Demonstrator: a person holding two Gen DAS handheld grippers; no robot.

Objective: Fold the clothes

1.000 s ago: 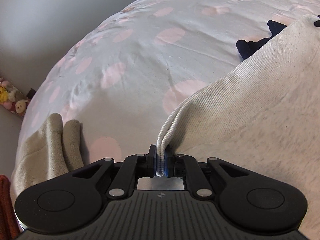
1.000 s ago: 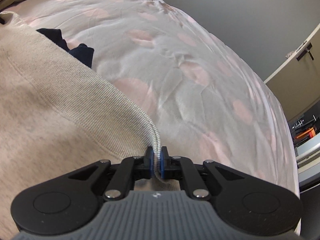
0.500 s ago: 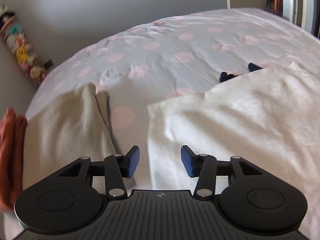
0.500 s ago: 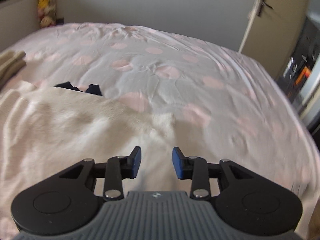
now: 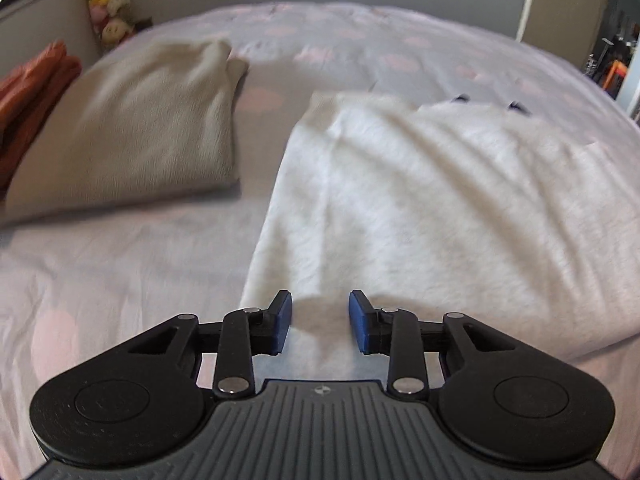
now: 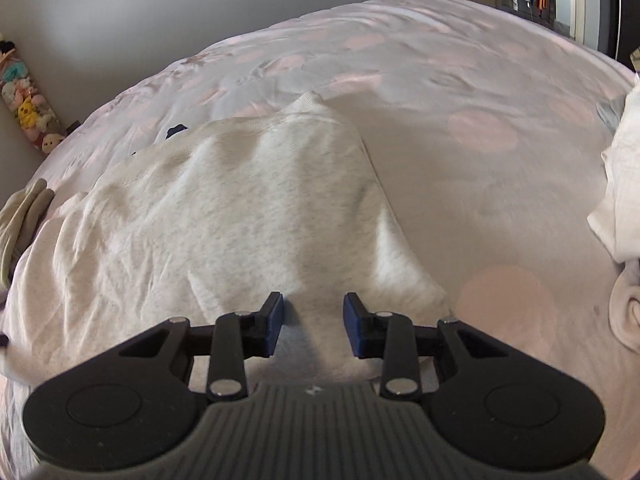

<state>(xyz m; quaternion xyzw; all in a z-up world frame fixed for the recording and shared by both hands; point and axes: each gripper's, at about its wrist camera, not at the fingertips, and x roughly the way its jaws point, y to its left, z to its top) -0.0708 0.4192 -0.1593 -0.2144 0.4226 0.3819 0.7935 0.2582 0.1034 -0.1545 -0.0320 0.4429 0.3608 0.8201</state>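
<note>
Black gripper (image 5: pixel 319 322) linkages, silver rivets, blue pads (image 6: pixel 354 328), ribbed grey housing

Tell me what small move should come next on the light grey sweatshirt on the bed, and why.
Probably bring the left gripper down onto the sweatshirt at its near left edge to start a sideways fold. Both it and the right gripper stand open with nothing between the pads, and the garment lies doubled over but still wide beside the narrower folded beige garment.

Garments (image 5: pixel 440 200) on dotted bed (image 5: pixel 120 280)
</note>
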